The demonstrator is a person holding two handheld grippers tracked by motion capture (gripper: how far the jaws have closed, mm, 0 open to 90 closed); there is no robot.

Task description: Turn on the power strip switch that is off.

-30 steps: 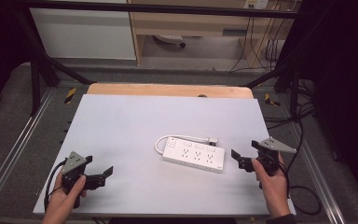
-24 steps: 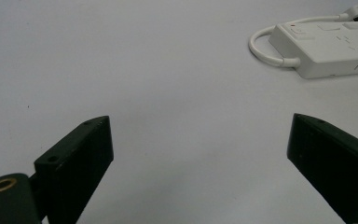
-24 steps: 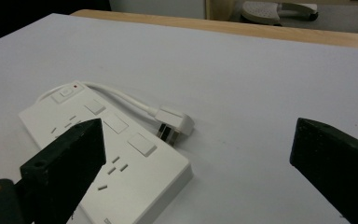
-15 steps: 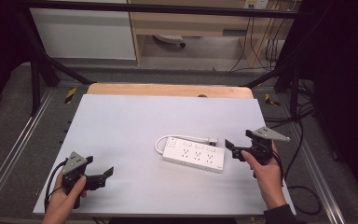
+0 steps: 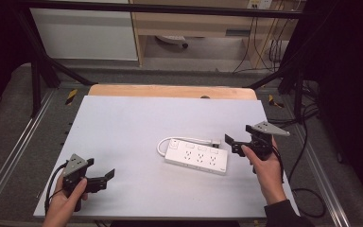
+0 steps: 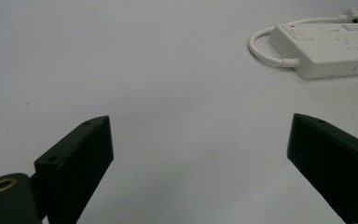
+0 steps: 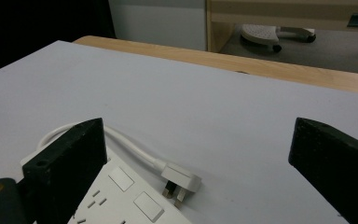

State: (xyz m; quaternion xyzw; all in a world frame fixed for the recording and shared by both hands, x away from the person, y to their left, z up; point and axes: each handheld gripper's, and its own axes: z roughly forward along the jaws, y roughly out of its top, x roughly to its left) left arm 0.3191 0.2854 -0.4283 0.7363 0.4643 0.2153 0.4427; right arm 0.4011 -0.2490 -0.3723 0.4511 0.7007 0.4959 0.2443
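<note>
White power strip lies flat near table centre, slightly toward 4 o'clock of the middle, long axis running from 10 to 4 o'clock in the high view. Its short white cable loops out from the 9 o'clock end and curls along the far side; the plug rests on the table just beside the strip's far edge, toward 1 o'clock. In the right gripper view the plug lies pins down and forward, with the cable arcing back behind the near jaw. Red switch mark is visible at the strip's cable end in the left gripper view.

Right gripper is held in the person's right hand at 3 o'clock of the strip, just beside its end, jaws wide apart, nothing between them. Cannot tell if a jaw tip touches the strip. It looks lifted off the table; its own camera looks over the strip's far side toward the wooden table edge at 12 o'clock.

Left gripper is in the left hand at the table's 7 o'clock corner, well apart from the strip, jaws wide, empty, pointed toward 3 o'clock. Its view shows bare grey-white table with the strip at 1 o'clock.

Table top is a pale sheet over a wooden board.
</note>
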